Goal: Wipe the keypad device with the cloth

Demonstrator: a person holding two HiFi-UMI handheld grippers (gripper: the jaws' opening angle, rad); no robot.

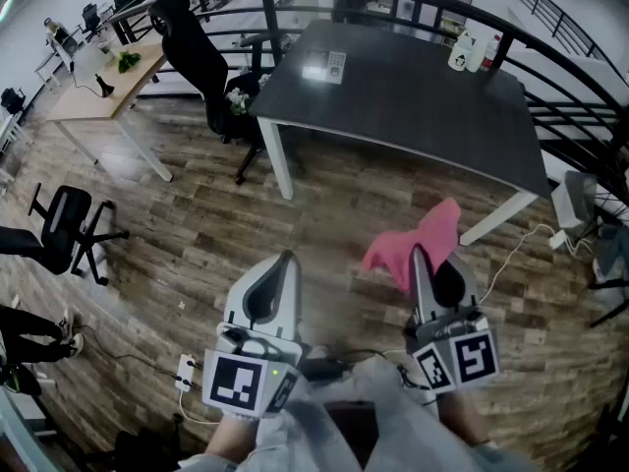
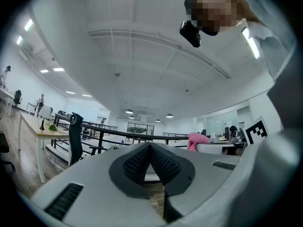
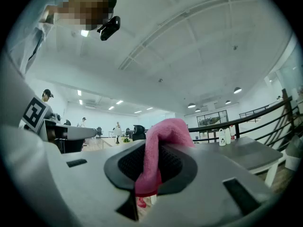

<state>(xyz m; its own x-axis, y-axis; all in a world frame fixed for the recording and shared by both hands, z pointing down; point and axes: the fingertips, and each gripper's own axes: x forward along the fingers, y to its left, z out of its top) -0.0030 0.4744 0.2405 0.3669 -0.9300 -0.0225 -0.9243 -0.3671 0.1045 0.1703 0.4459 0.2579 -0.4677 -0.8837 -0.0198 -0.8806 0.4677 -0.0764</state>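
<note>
The keypad device (image 1: 325,66) lies on the far left part of a dark table (image 1: 413,96), well ahead of both grippers. My right gripper (image 1: 426,256) is shut on a pink cloth (image 1: 418,244), which hangs out past its tips; in the right gripper view the pink cloth (image 3: 158,155) is pinched between the jaws. My left gripper (image 1: 285,261) is shut with nothing in it, held beside the right one above the wooden floor. The left gripper view shows the left gripper (image 2: 150,148) with its tips meeting.
Two white bottles (image 1: 472,52) stand at the table's far right edge. A black office chair (image 1: 201,62) is at the table's left, another chair (image 1: 64,226) further left. A curved black railing (image 1: 550,57) runs behind and right. A power strip (image 1: 185,372) and cables lie on the floor.
</note>
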